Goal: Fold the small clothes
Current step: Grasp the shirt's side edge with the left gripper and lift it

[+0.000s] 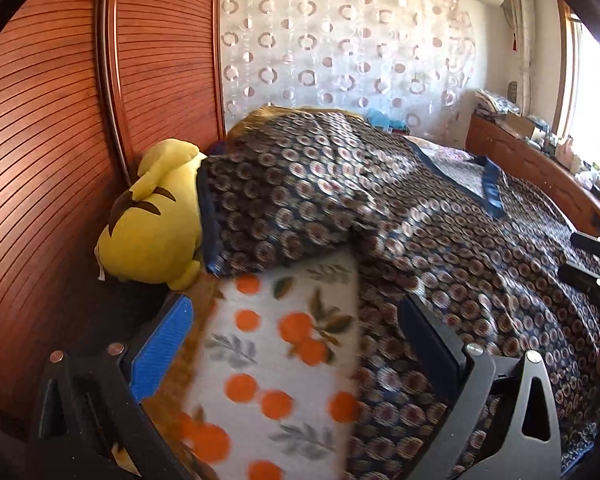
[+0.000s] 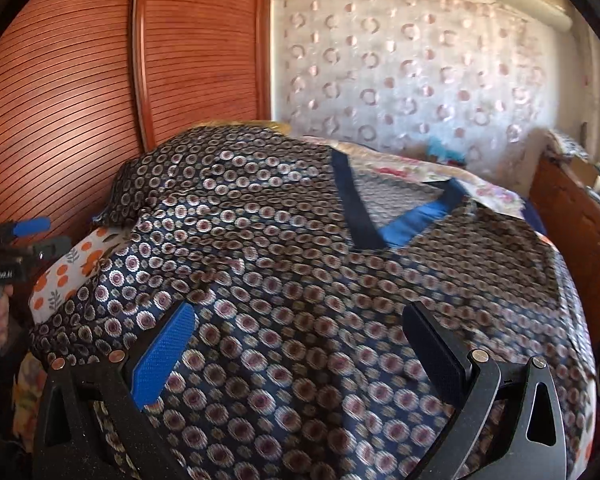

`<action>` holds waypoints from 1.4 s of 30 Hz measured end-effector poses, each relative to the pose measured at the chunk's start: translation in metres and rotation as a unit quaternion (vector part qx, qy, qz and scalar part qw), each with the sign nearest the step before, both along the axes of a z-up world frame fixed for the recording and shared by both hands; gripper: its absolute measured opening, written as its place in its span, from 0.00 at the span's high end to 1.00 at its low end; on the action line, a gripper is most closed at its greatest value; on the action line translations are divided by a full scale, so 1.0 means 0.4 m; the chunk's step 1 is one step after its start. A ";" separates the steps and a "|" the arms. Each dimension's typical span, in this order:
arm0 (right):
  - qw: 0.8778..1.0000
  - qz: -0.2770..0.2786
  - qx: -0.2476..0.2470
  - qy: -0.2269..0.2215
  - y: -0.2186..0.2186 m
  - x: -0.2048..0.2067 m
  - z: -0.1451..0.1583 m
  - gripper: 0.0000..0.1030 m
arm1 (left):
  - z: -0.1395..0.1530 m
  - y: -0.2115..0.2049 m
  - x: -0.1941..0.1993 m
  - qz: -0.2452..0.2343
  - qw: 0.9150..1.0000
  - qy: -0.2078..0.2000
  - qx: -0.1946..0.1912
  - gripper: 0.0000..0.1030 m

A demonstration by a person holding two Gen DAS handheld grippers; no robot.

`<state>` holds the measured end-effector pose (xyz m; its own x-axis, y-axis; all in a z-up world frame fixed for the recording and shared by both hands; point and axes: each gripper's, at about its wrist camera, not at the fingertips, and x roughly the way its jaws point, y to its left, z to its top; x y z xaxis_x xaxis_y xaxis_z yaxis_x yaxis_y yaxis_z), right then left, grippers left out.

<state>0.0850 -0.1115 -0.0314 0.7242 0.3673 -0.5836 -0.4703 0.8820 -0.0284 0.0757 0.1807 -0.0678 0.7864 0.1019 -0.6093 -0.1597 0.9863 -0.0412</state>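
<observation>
A dark blue garment [image 2: 284,264] with a pattern of small rings and a plain blue V-neck collar [image 2: 384,220] lies spread over the bed; it also shows in the left wrist view [image 1: 380,216]. My left gripper [image 1: 296,320] is open above the orange-print blanket [image 1: 268,360] at the garment's left edge, holding nothing. My right gripper [image 2: 300,328] is open just above the garment's lower part, holding nothing. The left gripper also shows at the left edge of the right wrist view [image 2: 24,236], and the right gripper's body shows at the right edge of the left wrist view [image 1: 596,264].
A yellow plush toy [image 1: 156,220] lies against the red-brown slatted wardrobe [image 1: 52,120] on the left. A wooden bed frame [image 1: 540,176] with clutter on it runs along the right. A ring-patterned curtain [image 2: 412,72] hangs behind the bed.
</observation>
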 end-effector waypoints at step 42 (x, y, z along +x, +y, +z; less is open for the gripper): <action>0.999 0.014 -0.042 0.022 0.109 0.108 -0.049 0.00 | -0.035 0.195 0.181 -0.028 0.983 0.069 -0.168 0.94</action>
<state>0.1282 -0.0678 -0.0510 0.6880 0.3349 -0.6438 -0.4968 0.8641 -0.0814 0.1480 0.2588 -0.0816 0.6928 -0.1643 -0.7022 -0.1330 0.9279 -0.3483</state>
